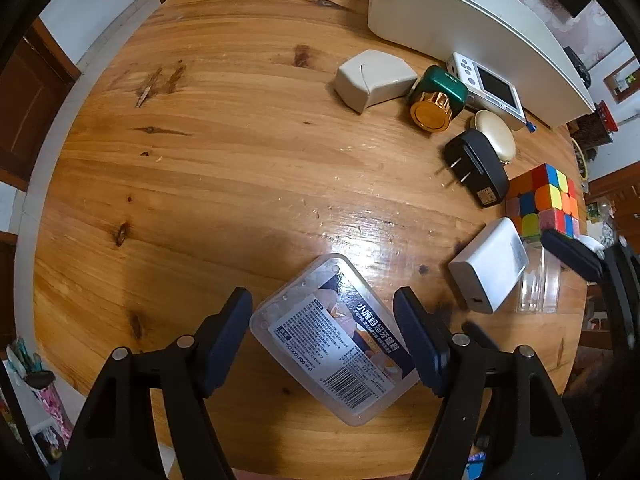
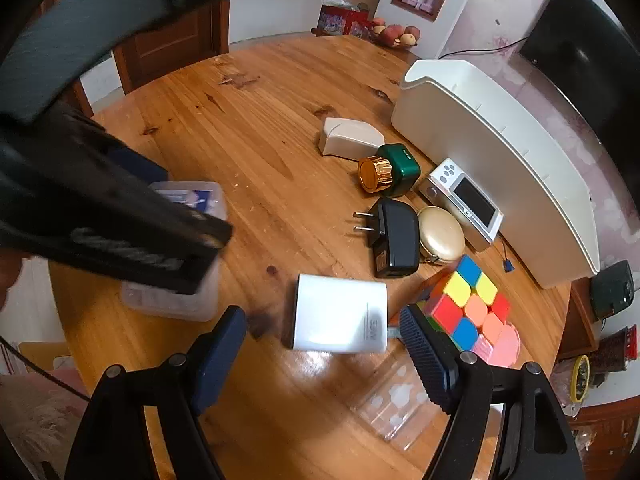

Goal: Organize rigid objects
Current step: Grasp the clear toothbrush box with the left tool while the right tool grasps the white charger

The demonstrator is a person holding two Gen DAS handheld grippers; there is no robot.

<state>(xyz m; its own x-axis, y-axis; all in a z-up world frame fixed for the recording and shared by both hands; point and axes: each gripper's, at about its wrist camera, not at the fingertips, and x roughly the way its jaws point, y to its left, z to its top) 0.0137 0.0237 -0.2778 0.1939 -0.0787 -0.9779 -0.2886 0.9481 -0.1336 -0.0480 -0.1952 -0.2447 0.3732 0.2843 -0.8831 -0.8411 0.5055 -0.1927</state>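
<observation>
A clear plastic box with a printed label (image 1: 332,340) lies slanted on the round wooden table (image 1: 200,184). My left gripper (image 1: 323,320) points down over it with a finger on each side of the box; I cannot make out firm contact, and the box rests on the wood. My right gripper (image 2: 324,336) stands open, its fingers straddling the near end of a white charger block (image 2: 340,312), also visible as the white charger block (image 1: 488,272) in the left wrist view. The left gripper's black body (image 2: 120,232) hides part of the clear box (image 2: 176,300) in the right wrist view.
A long white bin (image 2: 500,168) stands at the far right. In front of it lie a beige case (image 2: 348,136), a green bottle with a gold cap (image 2: 388,170), a white camera (image 2: 468,200), a gold oval case (image 2: 440,236), a black plug adapter (image 2: 394,240), a colour cube (image 2: 468,308) and a clear holder (image 2: 396,400).
</observation>
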